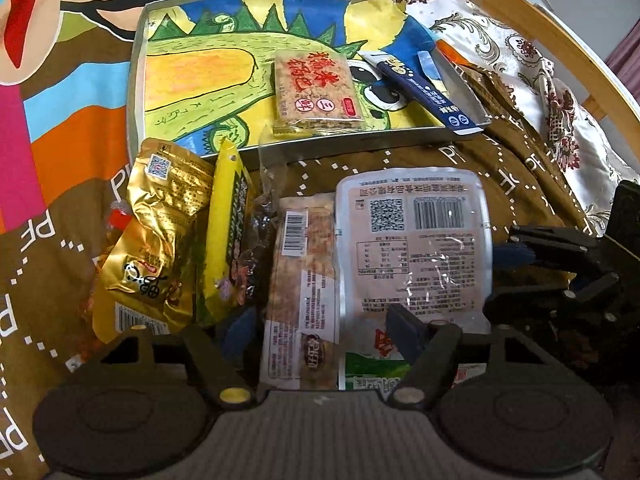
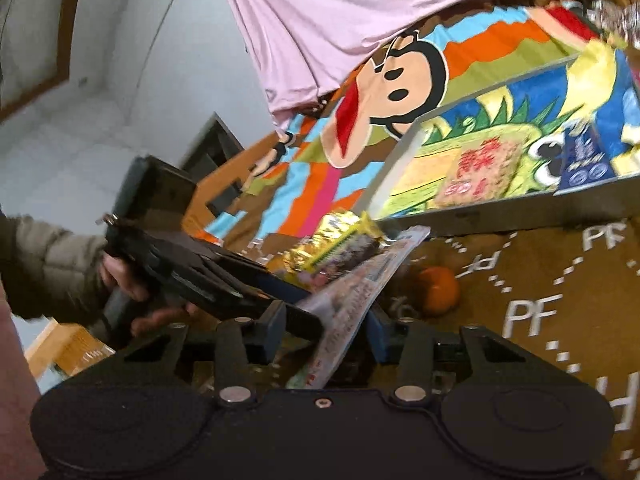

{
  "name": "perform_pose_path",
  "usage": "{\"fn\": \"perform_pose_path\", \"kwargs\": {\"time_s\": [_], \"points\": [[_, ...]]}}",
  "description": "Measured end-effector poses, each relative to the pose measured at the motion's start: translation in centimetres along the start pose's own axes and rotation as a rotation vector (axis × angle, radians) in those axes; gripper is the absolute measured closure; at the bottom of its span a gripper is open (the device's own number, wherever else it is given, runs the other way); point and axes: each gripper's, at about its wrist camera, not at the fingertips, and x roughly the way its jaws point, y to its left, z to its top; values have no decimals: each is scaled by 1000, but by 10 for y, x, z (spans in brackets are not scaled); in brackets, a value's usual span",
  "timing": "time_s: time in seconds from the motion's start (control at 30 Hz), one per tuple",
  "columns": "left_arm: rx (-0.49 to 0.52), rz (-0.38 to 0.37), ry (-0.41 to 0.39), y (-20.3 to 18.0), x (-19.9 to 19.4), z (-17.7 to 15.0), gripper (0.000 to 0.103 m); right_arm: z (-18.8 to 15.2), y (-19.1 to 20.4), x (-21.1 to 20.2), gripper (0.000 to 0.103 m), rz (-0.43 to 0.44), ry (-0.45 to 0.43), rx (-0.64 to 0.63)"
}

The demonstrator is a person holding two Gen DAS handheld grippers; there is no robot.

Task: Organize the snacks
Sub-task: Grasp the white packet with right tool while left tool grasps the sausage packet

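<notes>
A shallow grey tray with a dinosaur picture lies on the bedspread and holds a rice cracker pack and a dark blue stick pack. In front of it lie a gold pouch, a yellow pack, a long cracker pack and a pale flat pack. My left gripper is open over the long cracker pack. My right gripper has the pale flat pack between its open fingers, tilted on edge. The right gripper shows at the right of the left wrist view.
The colourful monkey-print bedspread covers the surface. An orange fruit lies on it near the right gripper. A wooden bed rail curves behind the tray, with a patterned pillow beside it. Pink cloth hangs behind.
</notes>
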Motion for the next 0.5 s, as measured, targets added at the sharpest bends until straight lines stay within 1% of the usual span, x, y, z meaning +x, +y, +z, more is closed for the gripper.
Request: {"fn": "perform_pose_path", "kwargs": {"time_s": [0.07, 0.17, 0.27, 0.37, 0.4, 0.43, 0.47, 0.5], "points": [[-10, 3, -3, 2, -1, -1, 34, 1, 5, 4, 57, 14, -2, -23], [-23, 16, -7, 4, -3, -2, 42, -2, 11, 13, 57, 10, 11, -28], [-39, 19, -3, 5, -3, 0, 43, -7, 10, 27, 57, -16, 39, -11], [-35, 34, 3, 2, -2, 1, 43, -12, 5, 38, 57, -52, 68, 27], [-33, 39, 4, 0, -1, 1, 43, -14, 5, 40, 58, -60, 73, 32], [-34, 40, 7, 0, 0, 2, 43, -16, 5, 43, 68, -70, 79, 35], [-36, 46, 9, -1, 0, 3, 43, -18, 5, 46, 71, -83, 90, 39], [-39, 50, 12, -2, 1, 4, 43, -20, 5, 48, 79, -107, 100, 40]]}}
